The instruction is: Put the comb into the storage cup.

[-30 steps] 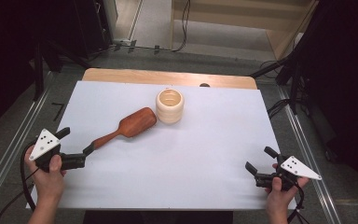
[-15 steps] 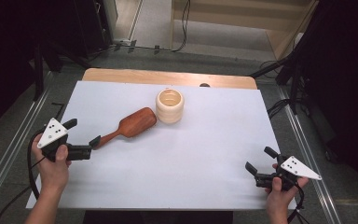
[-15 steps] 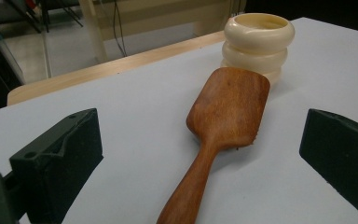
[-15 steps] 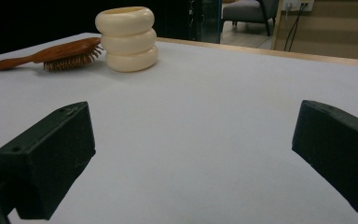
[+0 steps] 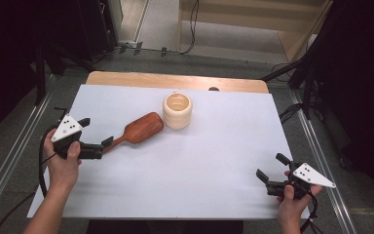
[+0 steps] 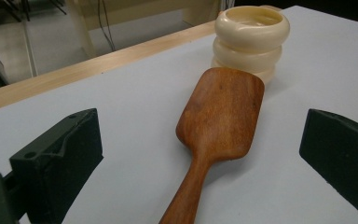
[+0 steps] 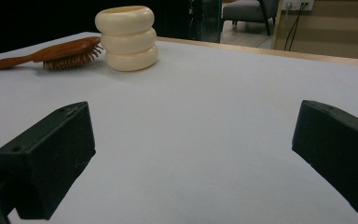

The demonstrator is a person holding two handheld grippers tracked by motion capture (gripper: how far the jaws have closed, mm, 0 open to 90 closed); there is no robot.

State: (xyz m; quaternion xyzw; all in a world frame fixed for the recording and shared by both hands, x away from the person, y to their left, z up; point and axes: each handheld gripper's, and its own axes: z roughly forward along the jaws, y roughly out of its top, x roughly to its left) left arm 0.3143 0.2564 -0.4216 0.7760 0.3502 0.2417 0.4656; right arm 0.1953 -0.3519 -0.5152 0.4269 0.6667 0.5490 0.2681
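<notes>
A brown wooden hairbrush (image 5: 139,130) lies bristles down on the white table top (image 5: 199,165), left of centre. Its head almost touches a cream ribbed cup (image 5: 177,110) and its handle points to the near left. My left gripper (image 5: 96,130) is open at the handle's end. In the left gripper view the hairbrush (image 6: 219,112) runs up between the wide-apart jaws of the left gripper (image 6: 200,154), with the cup (image 6: 251,37) behind it. My right gripper (image 5: 270,165) is open at the near right, nothing between its jaws. The right gripper view shows the right gripper (image 7: 193,154), the hairbrush (image 7: 56,52) and the cup (image 7: 127,38) far off.
A bare wooden strip (image 5: 175,80) borders the far side of the white top. Metal rails (image 5: 9,161) run along both sides of the table. Cables and furniture legs stand on the floor beyond.
My left gripper has moved forward and to the right, from the near left edge up to the brush handle's end. The right gripper, brush and cup have stayed put.
</notes>
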